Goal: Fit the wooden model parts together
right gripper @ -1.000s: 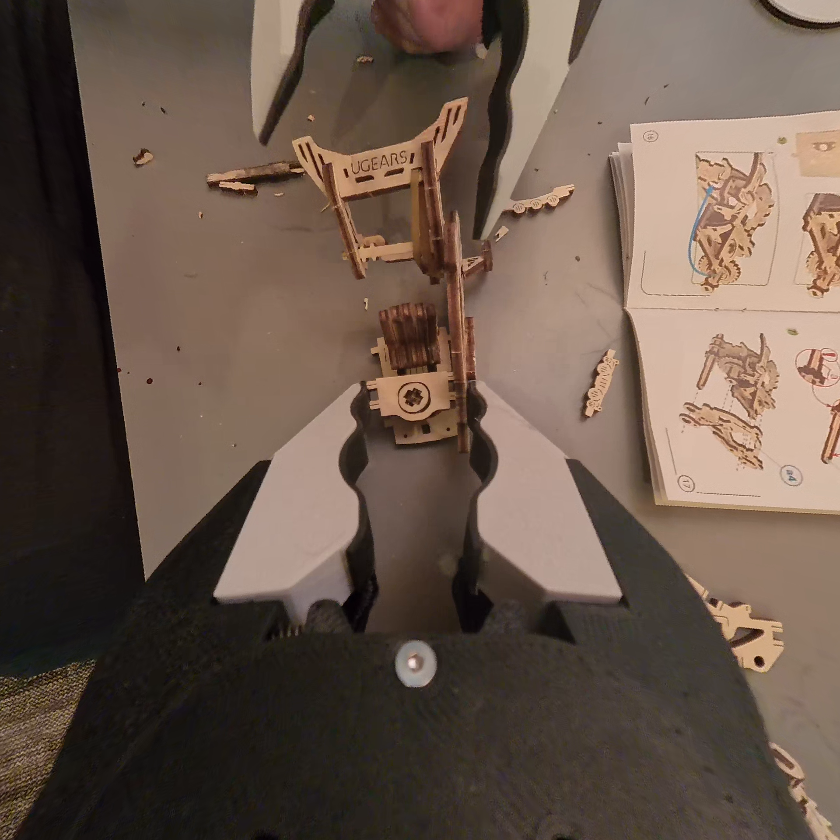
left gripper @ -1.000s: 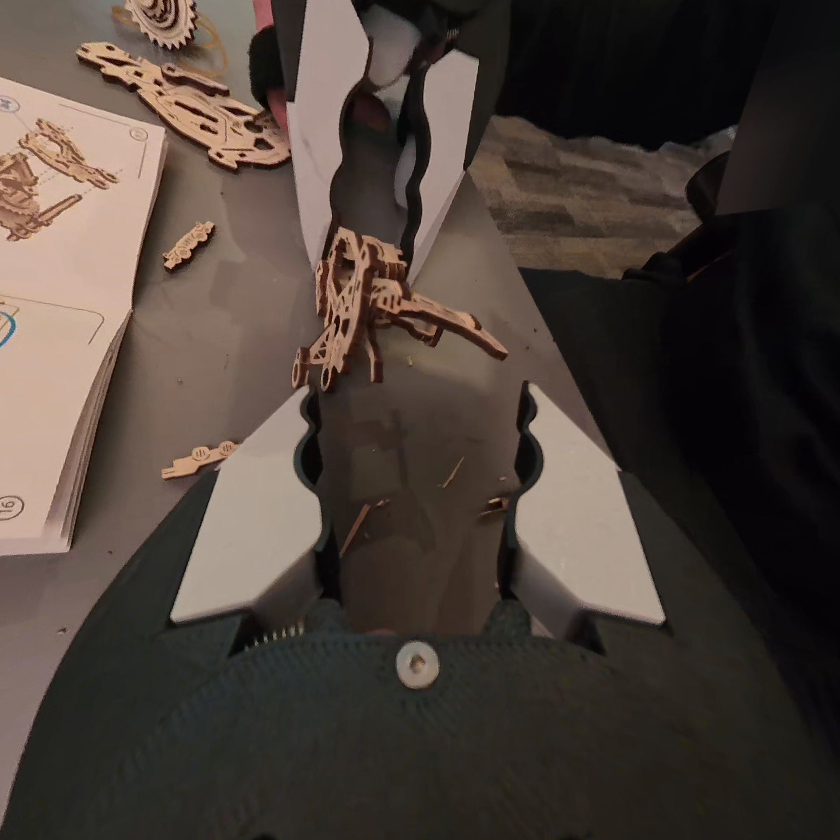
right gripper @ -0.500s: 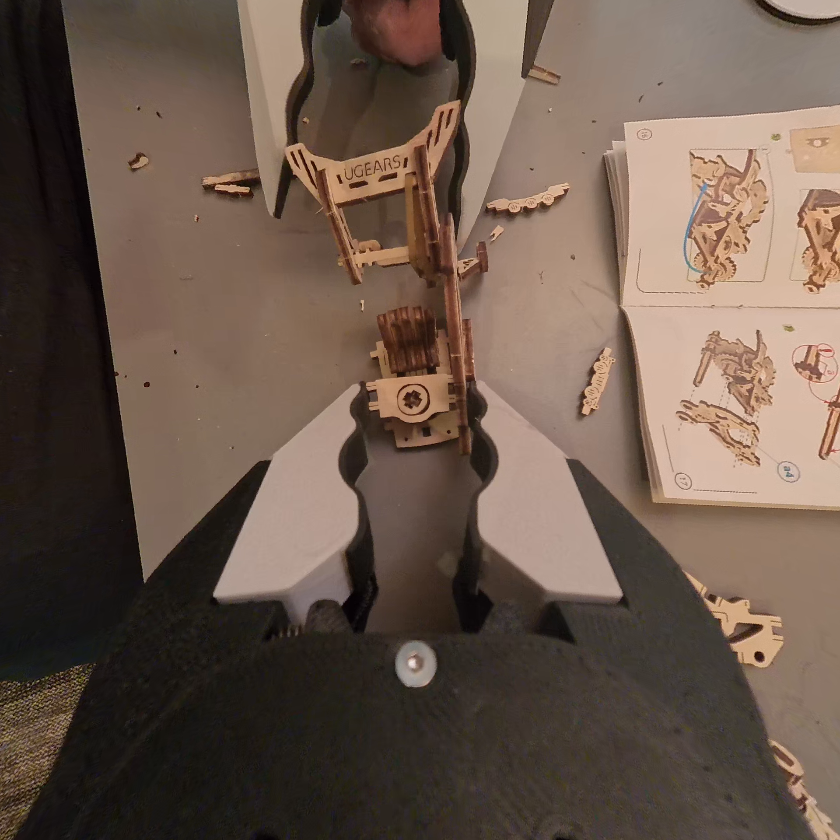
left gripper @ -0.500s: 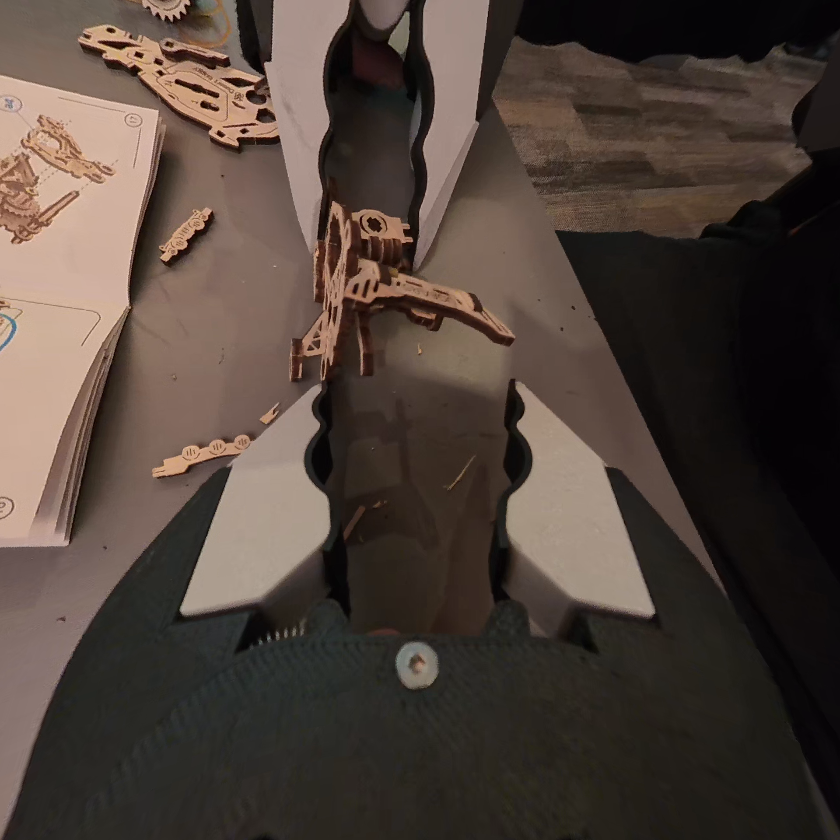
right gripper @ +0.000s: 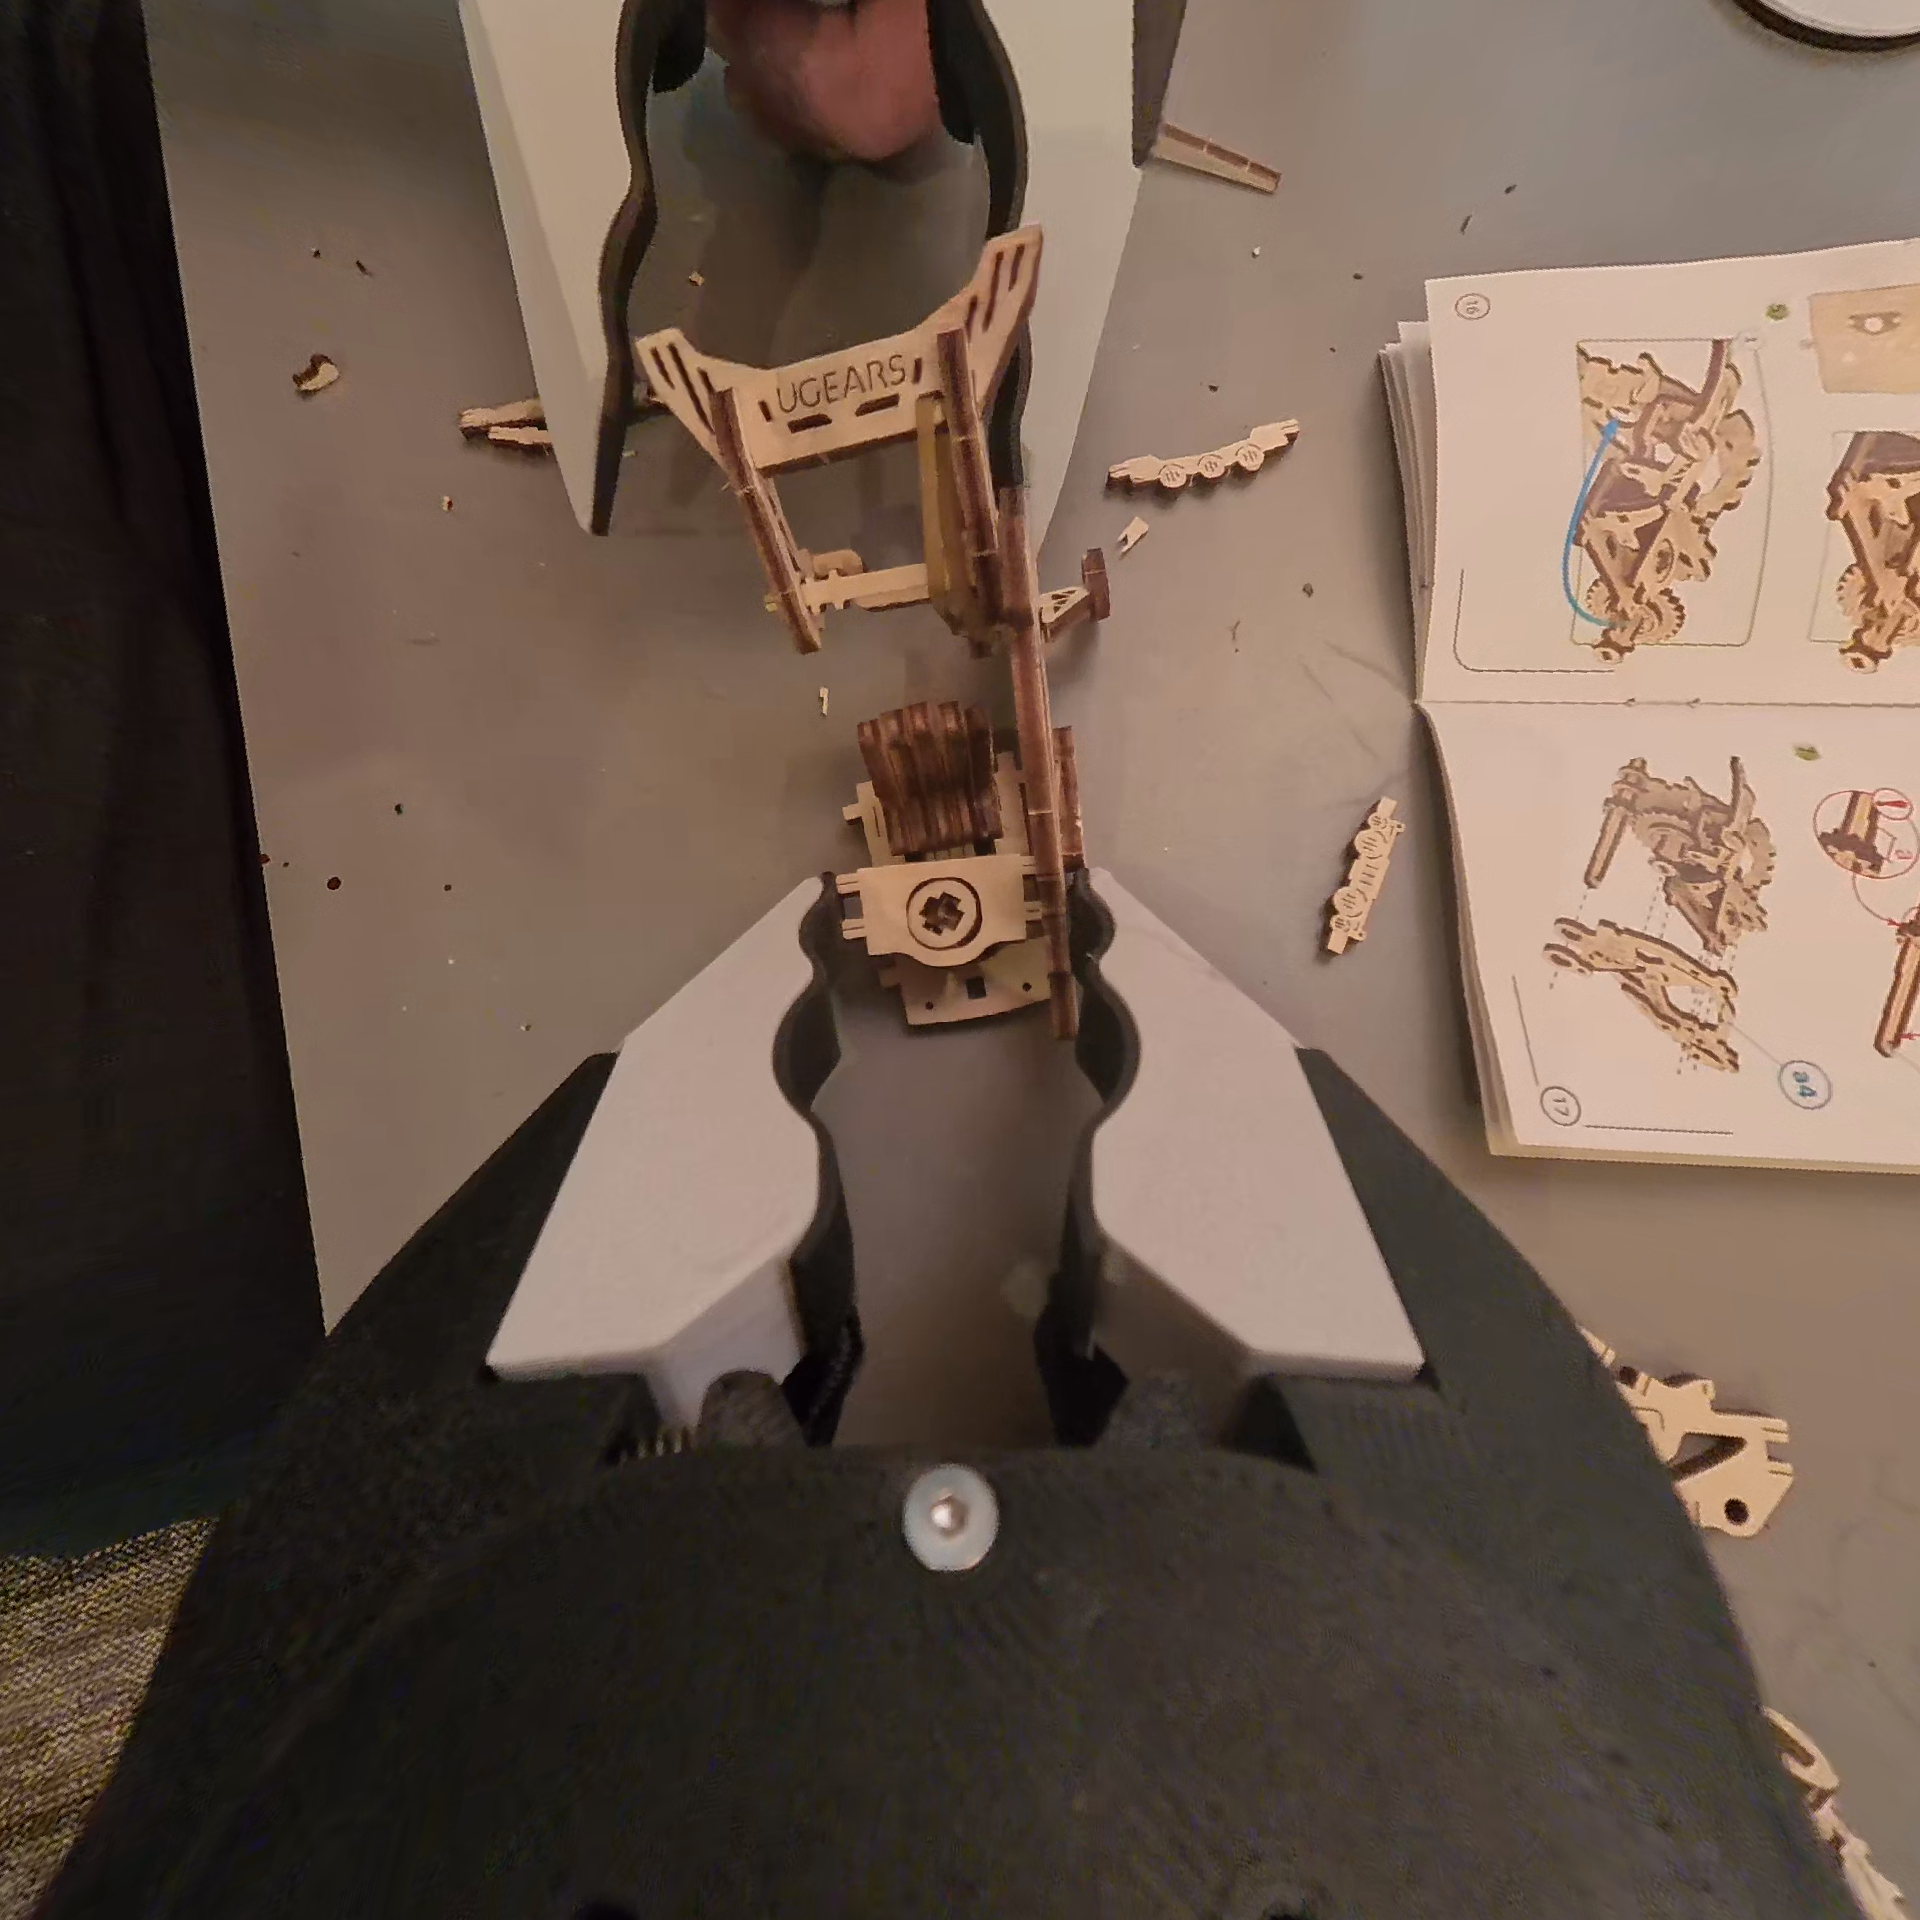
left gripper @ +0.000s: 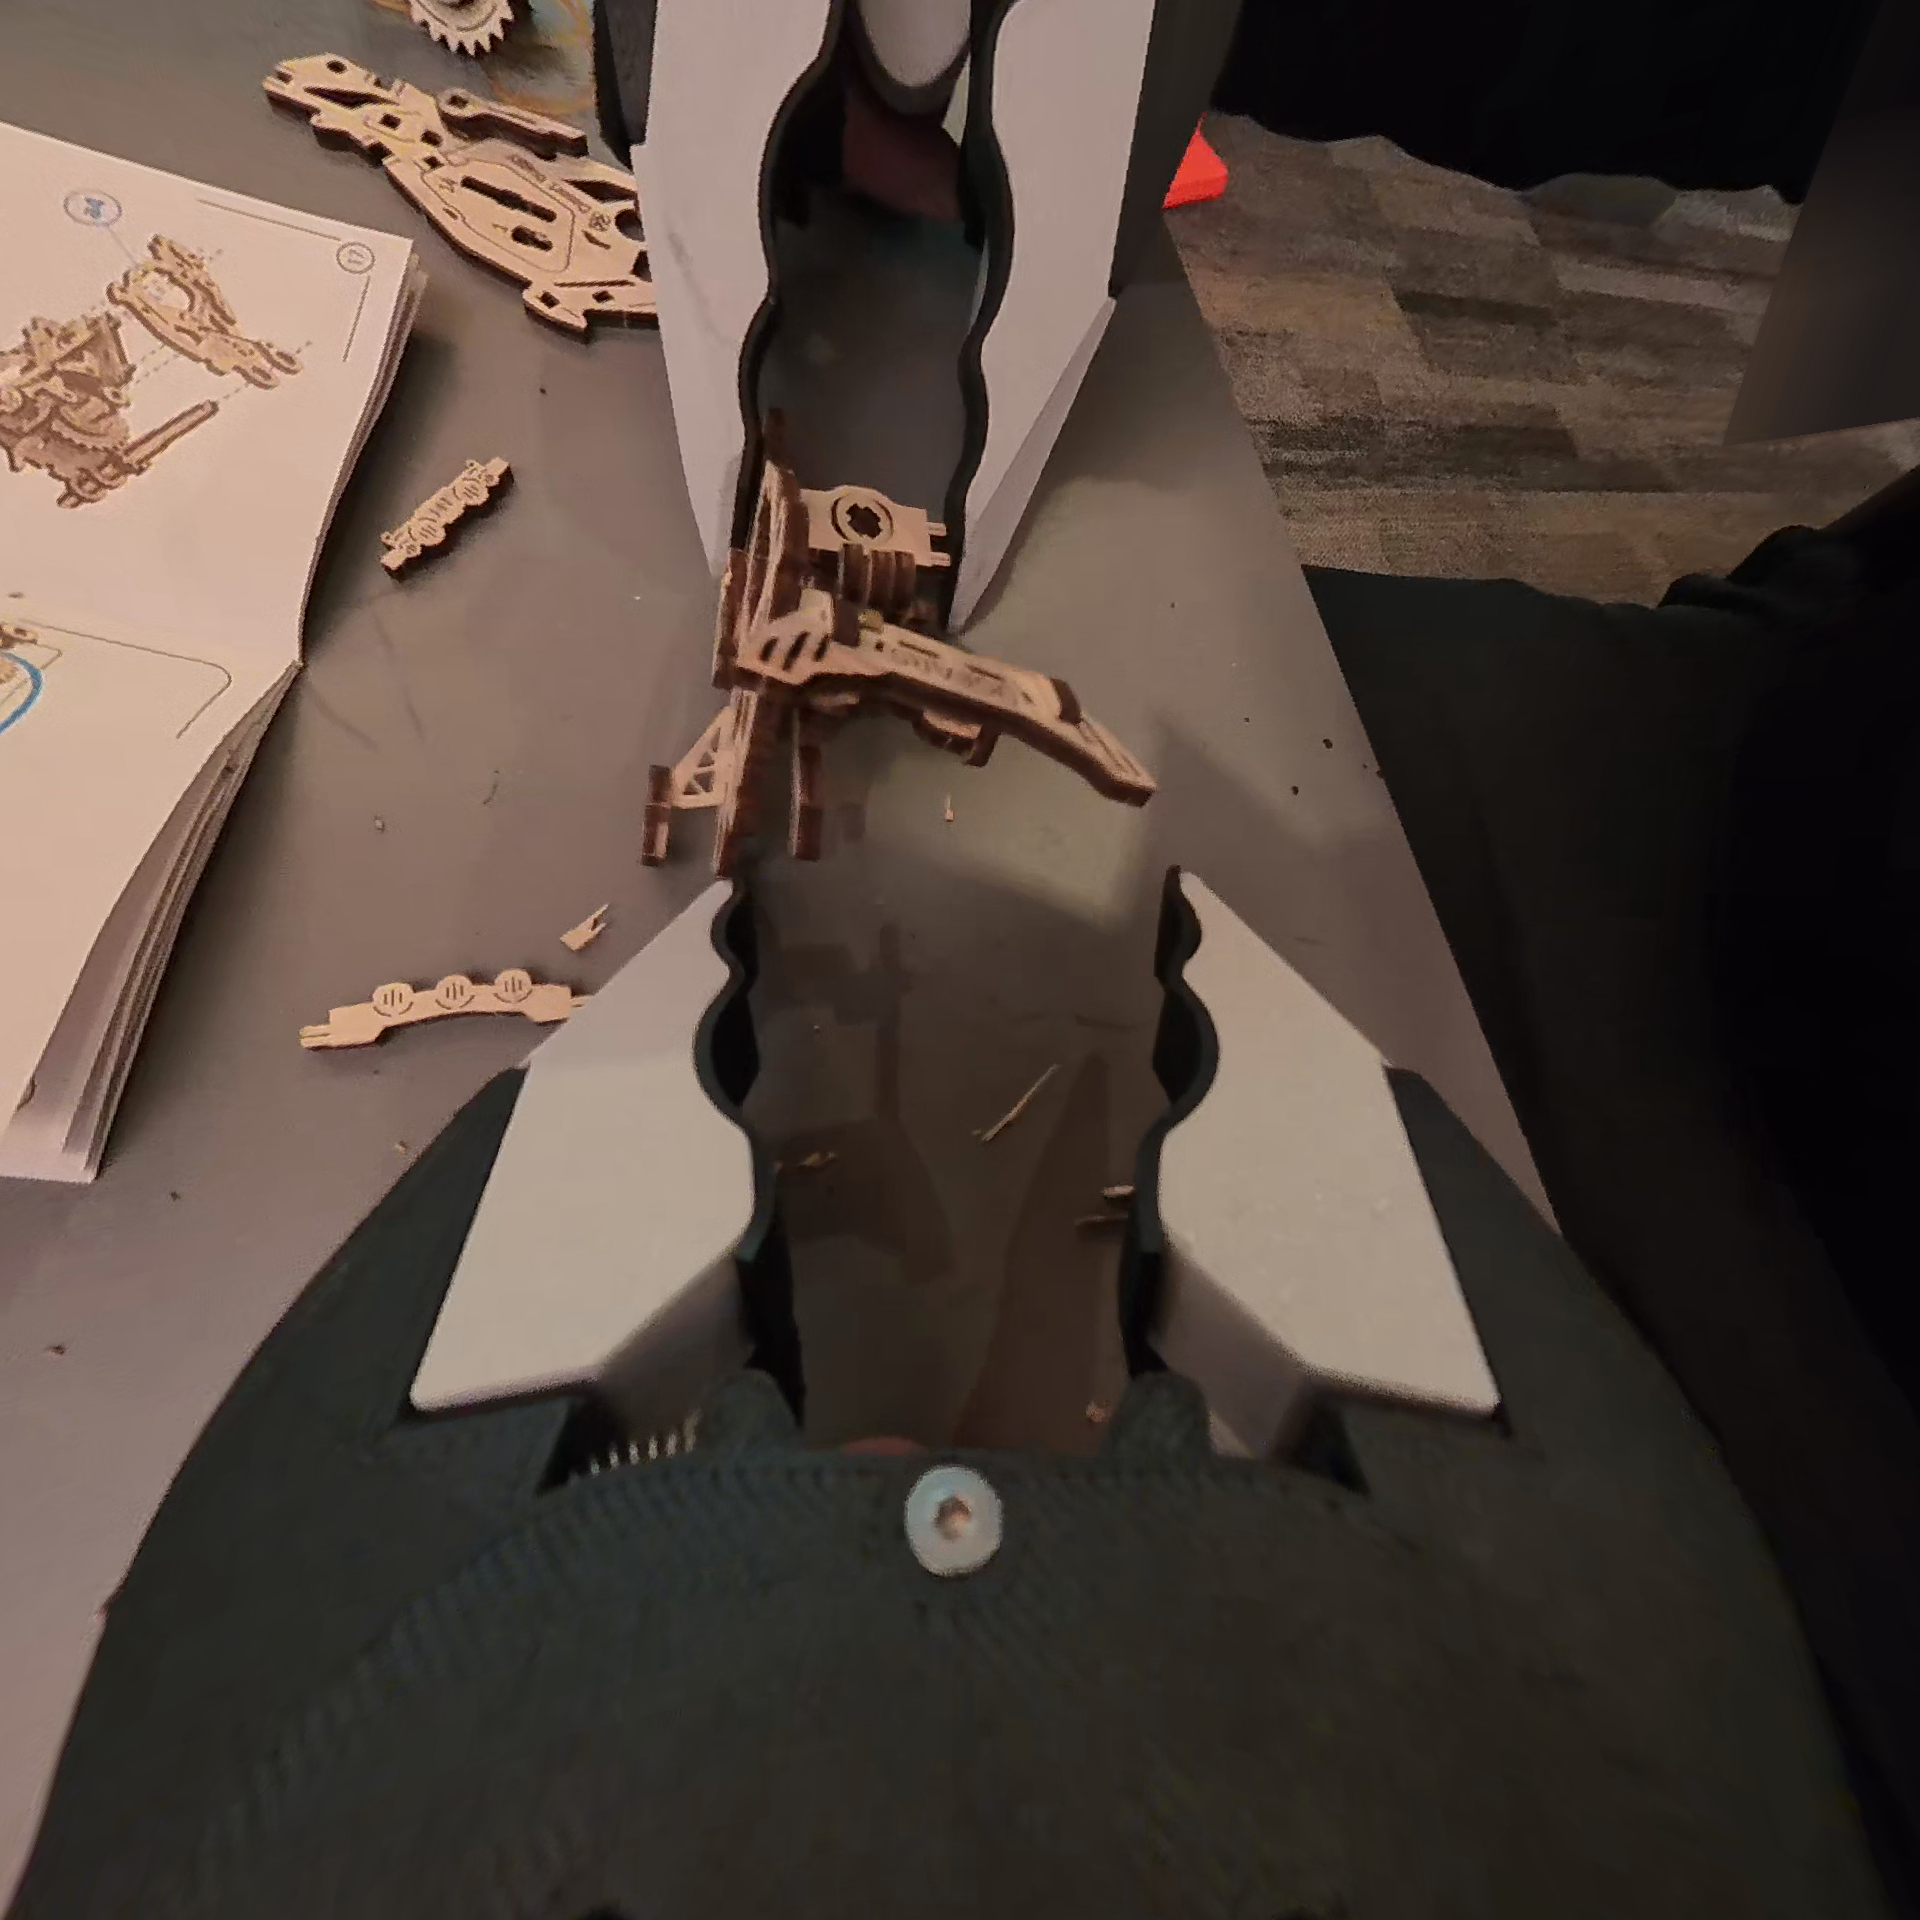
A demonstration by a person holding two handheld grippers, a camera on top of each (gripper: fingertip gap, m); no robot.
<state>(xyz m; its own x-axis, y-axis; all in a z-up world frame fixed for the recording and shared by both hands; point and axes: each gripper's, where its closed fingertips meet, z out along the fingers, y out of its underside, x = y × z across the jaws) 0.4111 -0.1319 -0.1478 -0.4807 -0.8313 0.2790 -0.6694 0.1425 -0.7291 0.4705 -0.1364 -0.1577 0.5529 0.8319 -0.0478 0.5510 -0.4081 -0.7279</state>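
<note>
- The step in hand looks like steadying the half-built wooden model [right gripper: 940, 665] for a two-sided hold; no loose part is in either claw, so fitting has not begun.
- The right gripper [right gripper: 951, 914] is closed onto the model's near block, a fingertip pressing each side, and holds it above the grey table [right gripper: 520, 831].
- The left gripper [left gripper: 951, 904] is spread wide and holds nothing; in its own view the model sits just past its tips at 12 o'clock.
- In the right wrist view the left gripper's fingers [right gripper: 540, 343] flank the model's curved crosspiece at 12 o'clock; whether they touch it I cannot tell.
- Next move, I judge: close the left gripper gently on that crosspiece, squarely, since thin ply may snap.
- Loose curved strip [right gripper: 1205, 462] lies at 2 o'clock from the model, instruction booklet [right gripper: 1662, 727] at 3 o'clock.
</note>
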